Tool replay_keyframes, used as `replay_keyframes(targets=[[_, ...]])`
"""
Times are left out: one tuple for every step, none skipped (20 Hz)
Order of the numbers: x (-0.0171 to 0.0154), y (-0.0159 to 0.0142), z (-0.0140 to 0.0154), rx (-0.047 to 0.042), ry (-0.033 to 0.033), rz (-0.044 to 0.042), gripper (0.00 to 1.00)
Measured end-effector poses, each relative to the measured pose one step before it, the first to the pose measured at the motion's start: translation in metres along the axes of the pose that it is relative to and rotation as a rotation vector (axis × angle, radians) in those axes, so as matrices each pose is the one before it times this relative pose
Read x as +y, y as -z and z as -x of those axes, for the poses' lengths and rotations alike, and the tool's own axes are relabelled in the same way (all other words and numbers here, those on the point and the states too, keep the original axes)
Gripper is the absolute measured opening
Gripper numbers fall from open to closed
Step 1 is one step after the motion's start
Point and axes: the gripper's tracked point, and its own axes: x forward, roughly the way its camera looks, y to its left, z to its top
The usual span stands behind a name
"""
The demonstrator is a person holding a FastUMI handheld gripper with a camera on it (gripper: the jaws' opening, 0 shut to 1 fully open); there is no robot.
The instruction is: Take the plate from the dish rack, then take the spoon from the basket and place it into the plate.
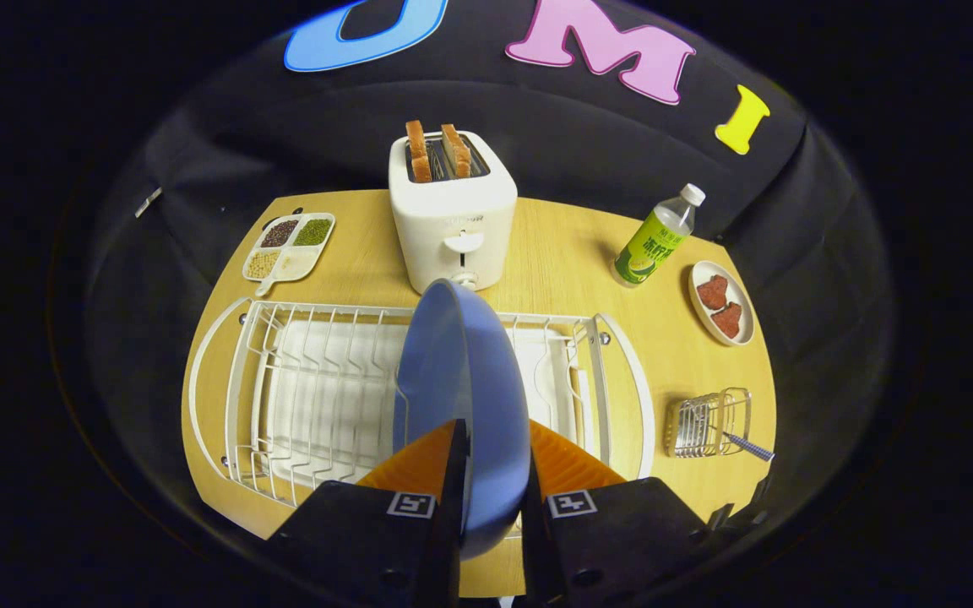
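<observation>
plate (461,397) clamped on edge between both fingers of the gripper (493,452), held upright over the dish rack (284,397). first step underway, plate not yet set on the table (554,253). spoon (747,445) untouched in the basket (706,426), off to the right beyond the rack.

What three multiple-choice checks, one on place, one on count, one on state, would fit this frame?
1. Where is the toaster?
A. beyond the dish rack
B. inside the rack
C. beside the basket

2. How many bread slices stand in the toaster?
A. one
B. two
C. four

3. What is the tool doing?
A. open over the basket
B. shut on the spoon
C. shut on the blue plate

Answers: 1 A, it stands behind the rack; 2 B, two slices stick up; 3 C, both fingers press the upright plate.
</observation>
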Motion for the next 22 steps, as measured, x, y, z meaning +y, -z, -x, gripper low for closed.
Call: replay_keyframes(targets=[[-0.00214, -0.00881, 0.00415, -0.02141, 0.01957, 0.02276, 0.32], [-0.00187, -0.0085, 0.00646, -0.01798, 0.01547, 0.02442, 0.31], [-0.00223, -0.00479, 0.00636, -0.00787, 0.0087, 0.01186, 0.29], [0.00116, -0.00315, 0.00156, -0.00657, -0.01585, -0.00423, 0.3], [0.00125, -0.00321, 0.00534, -0.00621, -0.02472, -0.01747, 0.29], [-0.00024, -0.00158, 0.00612, -0.00759, -0.02083, -0.02209, 0.29], [-0.00231, -0.00269, 0.00606, -0.01341, -0.02023, -0.01465, 0.29], [-0.00337, -0.00245, 0.00703, -0.01807, -0.02094, -0.00861, 0.3], [-0.00321, -0.00257, 0.00766, -0.02294, -0.02828, -0.01088, 0.3], [-0.00147, 0.00045, 0.00818, -0.01531, -0.03028, -0.01902, 0.29], [-0.00097, 0.00129, 0.00773, -0.00981, -0.03876, -0.02817, 0.3], [-0.00062, 0.00361, 0.00761, -0.00253, -0.03788, -0.03208, 0.29], [0.00018, 0.00539, 0.00719, 0.00142, -0.043, -0.03506, 0.29], [-0.00249, 0.00707, 0.00617, 0.00381, -0.03988, -0.02882, 0.29], [-0.00343, 0.00683, 0.00693, 0.00353, -0.04415, -0.0214, 0.3], [-0.0045, 0.00862, 0.00637, 0.00567, -0.02791, -0.01276, 0.29], [-0.00718, 0.01057, 0.003, 0.00871, -0.01655, -0.01046, 0.29], [-0.00946, 0.0119, 0.00279, 0.00928, -0.00782, -0.00727, 0.3], [-0.00899, 0.01195, 0.00317, 0.01165, -0.00945, -0.00275, 0.29], [-0.00711, 0.01303, 0.00391, 0.01478, -0.01053, -0.0029, 0.3], [-0.0056, 0.01199, 0.00389, 0.01537, -0.0138, -0.00839, 0.29], [-0.00448, 0.01344, 0.00532, 0.0167, -0.01795, -0.01492, 0.29]])
